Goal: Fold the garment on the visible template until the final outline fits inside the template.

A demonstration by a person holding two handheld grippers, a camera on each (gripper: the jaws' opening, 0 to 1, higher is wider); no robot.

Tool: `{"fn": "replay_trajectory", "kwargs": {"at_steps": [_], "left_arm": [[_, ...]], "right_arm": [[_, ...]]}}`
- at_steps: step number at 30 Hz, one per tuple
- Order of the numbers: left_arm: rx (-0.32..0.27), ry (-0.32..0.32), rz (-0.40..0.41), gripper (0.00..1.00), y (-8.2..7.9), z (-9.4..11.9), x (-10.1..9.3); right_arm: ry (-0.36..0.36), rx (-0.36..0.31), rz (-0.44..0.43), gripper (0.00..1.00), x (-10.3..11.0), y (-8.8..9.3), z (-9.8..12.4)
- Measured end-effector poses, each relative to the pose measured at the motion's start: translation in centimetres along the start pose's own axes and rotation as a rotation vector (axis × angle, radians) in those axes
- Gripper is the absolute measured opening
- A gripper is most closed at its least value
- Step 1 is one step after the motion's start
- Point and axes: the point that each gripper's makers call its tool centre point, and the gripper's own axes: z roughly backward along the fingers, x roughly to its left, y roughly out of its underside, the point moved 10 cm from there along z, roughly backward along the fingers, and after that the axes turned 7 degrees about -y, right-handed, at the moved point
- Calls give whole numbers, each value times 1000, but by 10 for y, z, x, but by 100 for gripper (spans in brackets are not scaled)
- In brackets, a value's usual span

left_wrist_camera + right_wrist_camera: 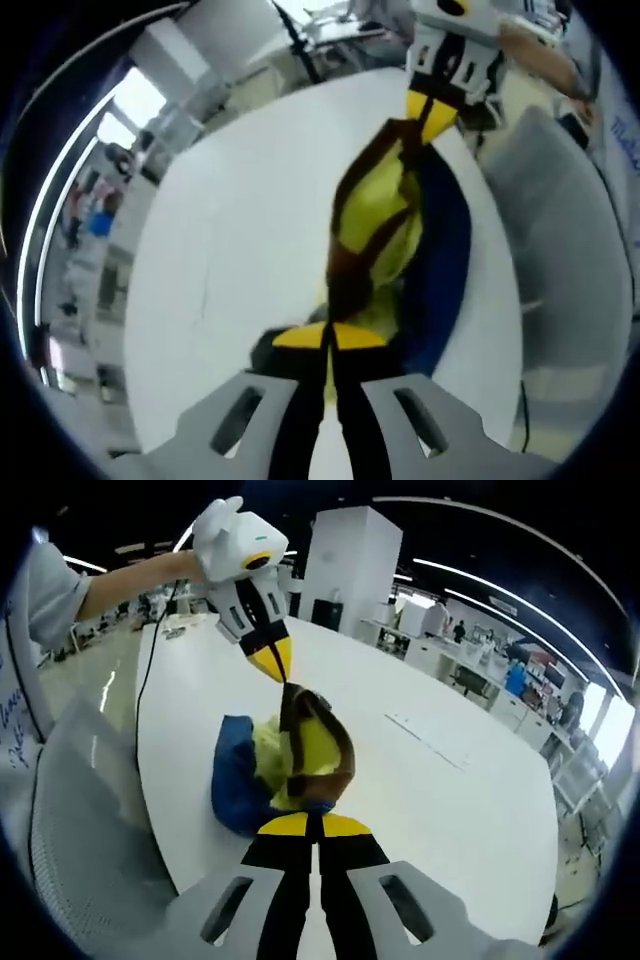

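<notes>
Your left gripper (329,338) has its yellow-tipped jaws pressed together, pinching one end of the garment (385,230), a bundle of yellow, blue and brown-trimmed cloth. In the left gripper view the cloth stretches away from those jaws to your right gripper (432,118), whose yellow tips are also closed on the brown edge at the far end.

In the right gripper view, your right gripper (313,826) clamps the near end of the garment (290,760), and your left gripper (272,660) comes down from above, tips shut on the brown trim. The cloth hangs bunched between the two, its blue part sagging onto the white table (440,780).

A grey mesh chair (80,820) stands just beside the table edge. Your bare forearm (130,580) and a white sleeve (45,590) reach in behind the left gripper. An office with desks lies beyond the table.
</notes>
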Motion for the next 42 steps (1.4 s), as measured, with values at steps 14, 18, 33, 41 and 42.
{"fn": "replay_trajectory", "kwargs": {"at_steps": [14,18,33,41,42], "left_arm": [[-34,-124,74,0,5,49,12],[-46,-155,86,0,5,60,13],[-50,-259,91,0,0,99,30],[-89,-295,111,0,-4,119,42],[-90,-309,101,0,-4,121,44]], "right_arm": [[37,-51,112,2,-22,-48,4],[54,-60,148,2,-26,-61,7],[59,-108,228,2,-59,-106,11],[109,-135,258,2,-59,-126,26],[113,-139,261,2,-59,-129,27]]}}
